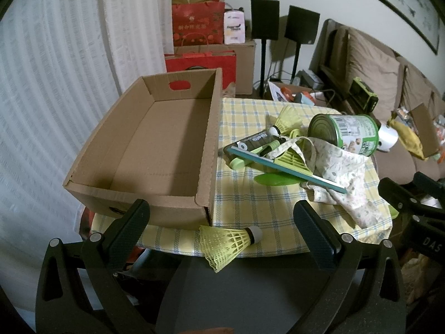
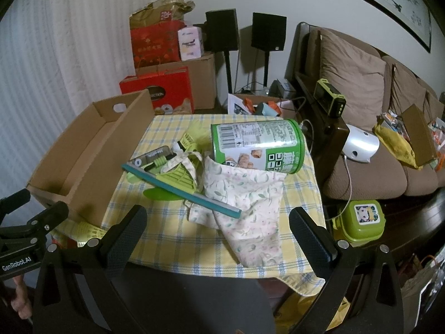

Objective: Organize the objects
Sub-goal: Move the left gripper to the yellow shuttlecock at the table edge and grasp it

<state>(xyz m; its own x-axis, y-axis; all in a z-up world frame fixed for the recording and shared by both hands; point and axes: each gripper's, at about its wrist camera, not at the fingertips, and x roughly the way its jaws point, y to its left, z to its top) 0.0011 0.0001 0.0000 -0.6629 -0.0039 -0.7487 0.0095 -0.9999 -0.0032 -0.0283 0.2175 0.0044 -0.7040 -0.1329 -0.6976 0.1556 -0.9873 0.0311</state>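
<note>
Left wrist view, from the left side across: white pleated curtains point(image 1: 55, 83) hang behind an open cardboard box point(image 1: 144, 144), which sits on the left part of a table covered by a yellow-and-blue checked tablecloth point(image 1: 250, 203). The left gripper point(image 1: 222, 222) hovers at the near table edge with its jaws spread wide and holding nothing; a yellow shuttlecock point(image 1: 230, 240) lies on the cloth edge between the fingers, touching neither. Red gift boxes point(image 1: 198, 25) are stacked behind the box against the wall, with two black speakers point(image 1: 283, 23) on stands beside them. On the right of the table a pile lies together: a dark tube point(image 1: 250, 142), a teal ruler point(image 1: 286, 168) laid across it, a second shuttlecock point(image 1: 287, 119), a floral cloth bag point(image 1: 342, 183) and a green can point(image 1: 347, 130) on its side, resting on the bag.

Right wrist view: the right gripper point(image 2: 217, 225) also stands wide apart and empty, near the bag's lower end. Past the table's right edge a green lidded container point(image 2: 360, 221) sits low down, and a brown sofa point(image 2: 370, 167) with cushions runs along the wall beneath a framed painting point(image 2: 389, 2).
</note>
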